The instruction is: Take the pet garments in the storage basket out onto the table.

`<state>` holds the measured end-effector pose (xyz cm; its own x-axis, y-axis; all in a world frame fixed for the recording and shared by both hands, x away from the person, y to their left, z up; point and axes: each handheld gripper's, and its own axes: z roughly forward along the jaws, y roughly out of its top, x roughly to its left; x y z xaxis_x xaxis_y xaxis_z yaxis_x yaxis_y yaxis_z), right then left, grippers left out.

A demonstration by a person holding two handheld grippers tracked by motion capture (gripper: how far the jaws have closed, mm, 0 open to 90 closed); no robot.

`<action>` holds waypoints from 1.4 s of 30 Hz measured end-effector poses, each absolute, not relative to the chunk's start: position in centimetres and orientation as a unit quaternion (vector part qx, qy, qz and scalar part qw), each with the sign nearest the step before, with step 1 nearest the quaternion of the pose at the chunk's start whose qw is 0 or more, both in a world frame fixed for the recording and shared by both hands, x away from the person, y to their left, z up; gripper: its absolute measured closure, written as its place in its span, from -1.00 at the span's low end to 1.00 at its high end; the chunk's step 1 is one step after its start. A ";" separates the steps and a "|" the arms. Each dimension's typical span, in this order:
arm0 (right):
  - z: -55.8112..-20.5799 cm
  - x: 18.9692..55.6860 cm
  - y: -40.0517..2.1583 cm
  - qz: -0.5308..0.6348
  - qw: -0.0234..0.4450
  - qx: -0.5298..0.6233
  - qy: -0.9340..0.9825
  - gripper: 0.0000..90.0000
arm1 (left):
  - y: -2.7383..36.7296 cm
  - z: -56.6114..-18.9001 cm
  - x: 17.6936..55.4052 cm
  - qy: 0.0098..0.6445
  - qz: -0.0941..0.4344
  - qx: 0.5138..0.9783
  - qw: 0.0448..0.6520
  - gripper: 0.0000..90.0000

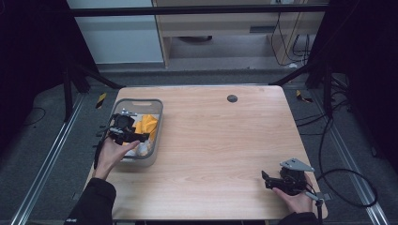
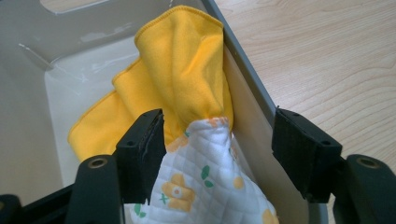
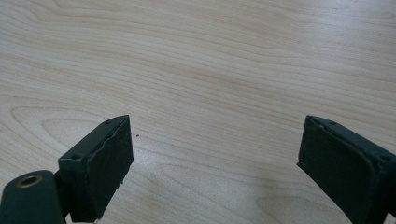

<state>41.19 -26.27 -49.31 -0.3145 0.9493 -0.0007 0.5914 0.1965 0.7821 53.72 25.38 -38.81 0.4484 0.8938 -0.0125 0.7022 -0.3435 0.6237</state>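
Inside grey bin (image 1: 157,108), left part of wooden surface (image 1: 220,140): yellow cloth (image 2: 180,74), bunched against the wall; quilted white flowered cloth (image 2: 201,182), touching it. Left tongs (image 2: 217,140): jaws apart, straddling flowered cloth and bin wall, one pad touching fabric. Right tongs (image 3: 215,163): jaws wide apart over bare wood, near corner.

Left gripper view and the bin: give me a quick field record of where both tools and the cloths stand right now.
bin: grey plastic bin at the table's left edge
contents: yellow cloth and white quilted cloth with a yellow flower print
left tool: left tool in the bin, jaws apart astride the quilted cloth and the bin's wall, not clamped
right tool: right tool open over bare wood at the near right corner
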 end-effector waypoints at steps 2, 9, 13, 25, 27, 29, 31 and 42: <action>-49.3 41.2 -26.3 0.352 0.254 0.527 0.731 -0.78 | 25.3 -39.0 53.8 0.497 0.166 0.805 0.277 -0.20; -49.4 41.2 -26.3 0.351 0.256 0.525 0.732 -0.78 | 25.3 -39.5 54.3 0.504 0.161 0.809 0.258 -0.16; -49.4 41.2 -26.3 0.351 0.256 0.525 0.732 -0.78 | 25.5 -39.9 54.4 0.509 0.154 0.808 0.253 -0.13; -49.4 41.2 -26.2 0.350 0.250 0.526 0.733 -0.78 | 25.9 -41.0 54.6 0.514 0.134 0.812 0.241 0.00; -49.4 41.3 -26.2 0.349 0.253 0.524 0.734 -0.78 | 25.7 -41.1 54.6 0.513 0.132 0.814 0.238 0.04; -49.4 41.3 -26.2 0.349 0.253 0.524 0.734 -0.78 | 25.6 -41.2 54.7 0.514 0.130 0.814 0.236 0.08; -49.4 41.3 -26.2 0.348 0.252 0.524 0.735 -0.78 | 25.5 -41.3 54.8 0.514 0.130 0.816 0.230 0.12; -49.5 41.3 -26.1 0.346 0.249 0.522 0.738 -0.78 | 24.8 -41.7 55.0 0.514 0.125 0.822 0.211 0.44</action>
